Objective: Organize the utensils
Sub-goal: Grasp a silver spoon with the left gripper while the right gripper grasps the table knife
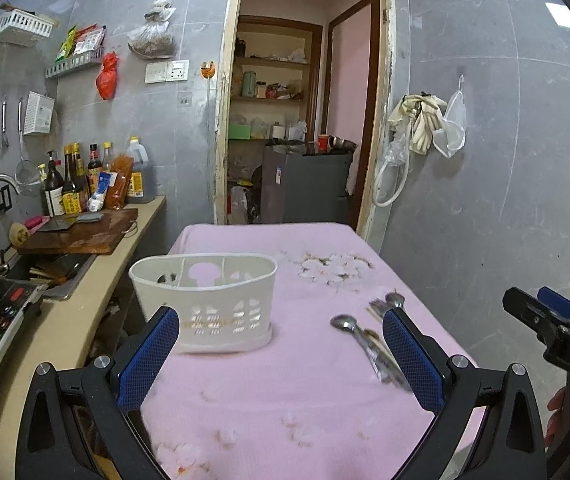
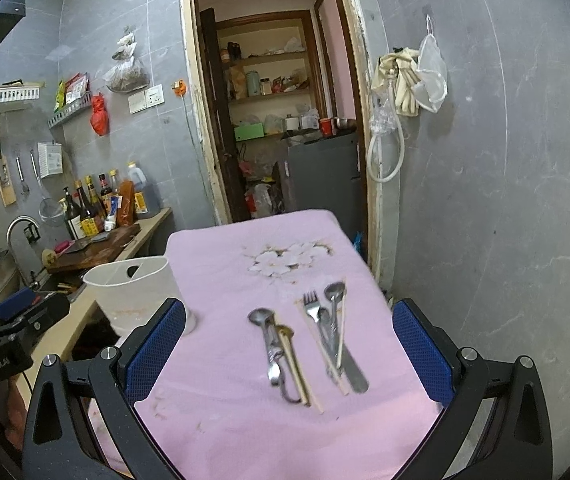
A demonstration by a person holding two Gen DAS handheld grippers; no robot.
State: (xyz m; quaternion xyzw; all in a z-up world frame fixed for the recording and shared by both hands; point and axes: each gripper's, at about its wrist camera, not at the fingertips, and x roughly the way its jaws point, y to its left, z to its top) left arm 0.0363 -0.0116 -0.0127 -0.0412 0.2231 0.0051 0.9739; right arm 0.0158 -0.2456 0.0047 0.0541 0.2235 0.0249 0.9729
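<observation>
Two claws are held above a desk covered with a pink cloth, and both are released, with nothing between the blue pads. The left claw is seen with its jaws spread wide over the near part of the cloth, and the white caddy stands just beyond its left finger. The right claw is likewise spread wide, and the utensils are framed between its fingers, untouched. Nearest to the middle, a spoon lies with its bowl pointing away, and a pair of wooden chopsticks is laid just beside it, partly over its handle. A little to the right, a fork, a second spoon and a knife are gathered in a small group, crossed by more chopsticks. All these pieces rest flat on the cloth, on the right half of the desk, well apart from the caddy at the left edge. A white flower print is seen on the cloth behind the utensils. Beyond the desk an open doorway is seen, and a kitchen counter with bottles runs along the left.
</observation>
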